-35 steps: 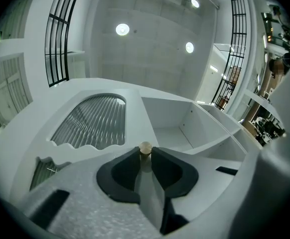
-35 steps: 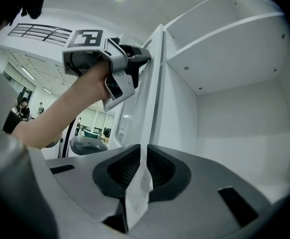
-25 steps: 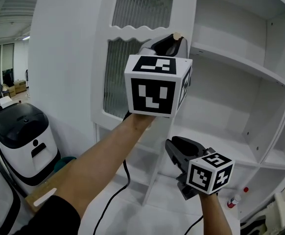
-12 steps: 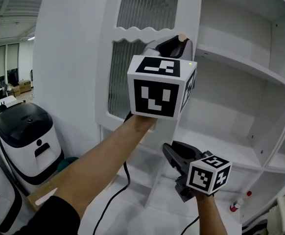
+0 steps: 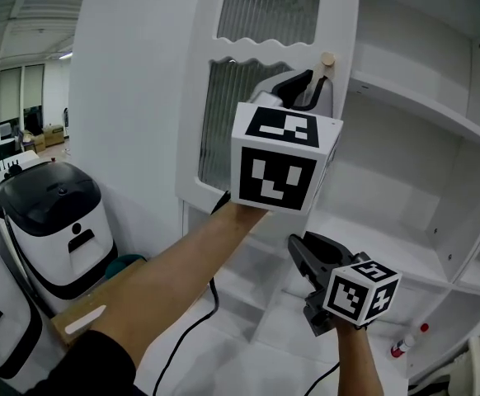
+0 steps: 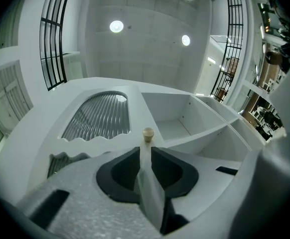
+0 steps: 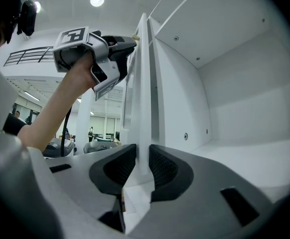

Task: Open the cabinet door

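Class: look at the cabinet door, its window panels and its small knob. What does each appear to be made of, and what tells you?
The cabinet door: probably painted wood or board; smooth, matt white, routed wavy edge.
The window panels: likely ribbed glass or clear plastic; fine vertical flutes, greyish.
The knob: looks like bare pale wood; beige, unpainted, matt.

White cabinet [image 5: 471,180]: upper shelf [image 5: 421,106] and middle shelf [image 5: 388,246], both fixed, one above the other. Bottom board [image 5: 285,361], white: one small bottle [image 5: 403,343] with a red cap, lying at far right. Brown board [image 5: 100,299] left of the cabinet: one white strip [image 5: 86,320] on top.
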The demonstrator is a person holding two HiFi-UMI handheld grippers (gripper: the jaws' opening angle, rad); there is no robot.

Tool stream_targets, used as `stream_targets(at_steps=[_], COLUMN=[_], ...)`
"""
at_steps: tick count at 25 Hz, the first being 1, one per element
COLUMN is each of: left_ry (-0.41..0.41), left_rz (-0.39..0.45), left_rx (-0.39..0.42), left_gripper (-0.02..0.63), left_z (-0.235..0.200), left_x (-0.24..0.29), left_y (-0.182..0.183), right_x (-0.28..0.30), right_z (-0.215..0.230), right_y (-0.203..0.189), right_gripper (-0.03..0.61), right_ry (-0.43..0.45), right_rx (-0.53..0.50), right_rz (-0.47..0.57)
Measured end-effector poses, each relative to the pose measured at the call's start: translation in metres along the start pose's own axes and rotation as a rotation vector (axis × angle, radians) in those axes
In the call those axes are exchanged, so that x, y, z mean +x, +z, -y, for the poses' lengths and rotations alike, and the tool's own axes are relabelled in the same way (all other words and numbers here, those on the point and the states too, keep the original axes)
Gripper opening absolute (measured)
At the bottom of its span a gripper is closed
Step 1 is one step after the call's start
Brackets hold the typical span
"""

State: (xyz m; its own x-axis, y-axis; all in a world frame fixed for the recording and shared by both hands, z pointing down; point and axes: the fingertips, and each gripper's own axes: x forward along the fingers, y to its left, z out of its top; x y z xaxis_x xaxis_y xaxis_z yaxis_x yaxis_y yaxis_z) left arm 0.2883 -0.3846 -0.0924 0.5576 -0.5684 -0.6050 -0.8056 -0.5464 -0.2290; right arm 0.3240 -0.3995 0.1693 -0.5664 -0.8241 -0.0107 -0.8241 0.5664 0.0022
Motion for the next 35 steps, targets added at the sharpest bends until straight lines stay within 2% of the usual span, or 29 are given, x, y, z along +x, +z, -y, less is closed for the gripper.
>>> stream_targets(at_steps=[9, 22, 35], left_ry=[0.004, 0.025, -0.026], left_rz=[-0.07, -0.227, -0.313], left_rx=[-0.016, -0.07, -0.13], left_gripper=[0.078, 0.069, 0.06], left_z=[-0.002, -0.019, -0.024], left_x=[-0.034, -0.1, -0.154], left_y=[-0.025, -0.094, -0.129], right_x=[-0.004, -0.01, -0.017], right_z=[-0.01, -0.029, -0.057], right_y=[0.0, 0.0, -0.001], right_gripper=[0.087, 0.087, 0.087], right_ry=[-0.017, -0.087, -0.187], right_rx=[0.006, 0.01, 0.02], right_rz=[0.003, 0.019, 0.029])
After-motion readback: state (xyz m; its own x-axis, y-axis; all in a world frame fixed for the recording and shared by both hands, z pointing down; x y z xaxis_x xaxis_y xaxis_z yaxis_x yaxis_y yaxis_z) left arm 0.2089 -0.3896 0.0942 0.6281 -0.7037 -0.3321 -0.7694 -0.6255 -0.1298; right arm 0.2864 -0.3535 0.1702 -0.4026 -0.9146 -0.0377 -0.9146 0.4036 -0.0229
